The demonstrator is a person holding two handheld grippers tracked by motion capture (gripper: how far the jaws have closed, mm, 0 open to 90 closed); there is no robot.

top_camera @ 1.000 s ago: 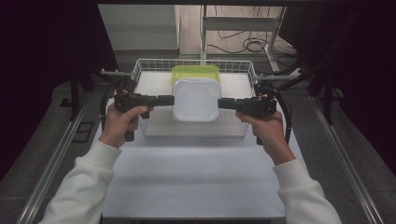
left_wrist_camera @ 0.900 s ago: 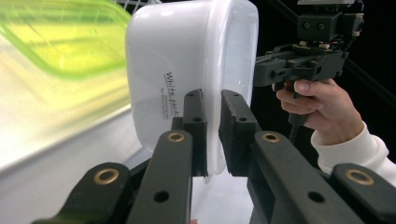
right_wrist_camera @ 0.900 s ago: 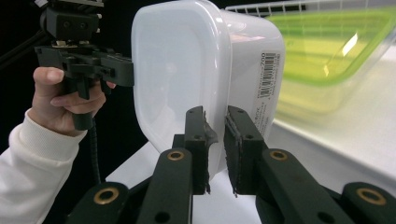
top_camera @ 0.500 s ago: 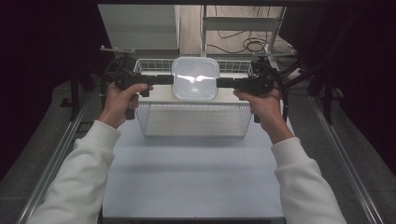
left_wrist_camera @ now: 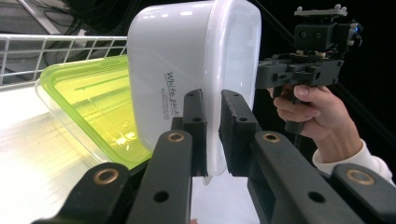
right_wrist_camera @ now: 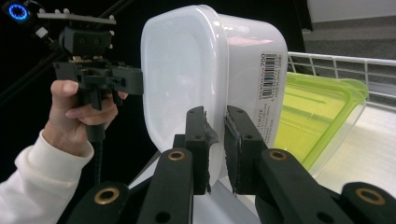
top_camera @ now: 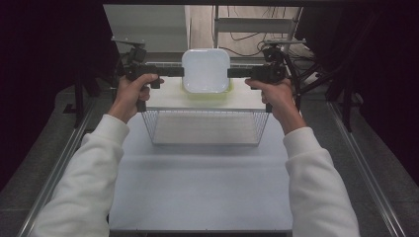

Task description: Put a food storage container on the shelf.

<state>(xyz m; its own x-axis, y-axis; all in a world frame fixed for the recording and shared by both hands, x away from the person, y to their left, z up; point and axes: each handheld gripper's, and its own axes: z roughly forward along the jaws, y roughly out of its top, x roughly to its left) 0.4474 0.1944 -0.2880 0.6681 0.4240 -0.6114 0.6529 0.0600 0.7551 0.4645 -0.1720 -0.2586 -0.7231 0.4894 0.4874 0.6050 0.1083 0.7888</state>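
Observation:
A white plastic container [top_camera: 205,70] hangs in the air, turned on its side, over the far part of a wire basket [top_camera: 202,109]. My left gripper [top_camera: 180,72] is shut on its left rim and my right gripper [top_camera: 230,73] on its right rim. In the left gripper view the jaws pinch the rim of the white container [left_wrist_camera: 187,60], with the right gripper [left_wrist_camera: 258,74] beyond it. The right gripper view has its jaws pinching the white container [right_wrist_camera: 187,70] by the rim, the left gripper [right_wrist_camera: 140,81] opposite. A yellow-green container [top_camera: 225,92] [left_wrist_camera: 88,98] [right_wrist_camera: 317,107] lies below in the basket.
The wire basket's walls [left_wrist_camera: 46,46] [right_wrist_camera: 350,65] rise around the yellow-green container. The white table [top_camera: 197,187] stretches in front of the basket. Metal rails [top_camera: 64,163] run along both table sides, and cables and dark stands crowd the far end.
Both hands have carried the white container away from the person and slightly upward, from the basket's near side to over its far part. Both grips have stayed the same.

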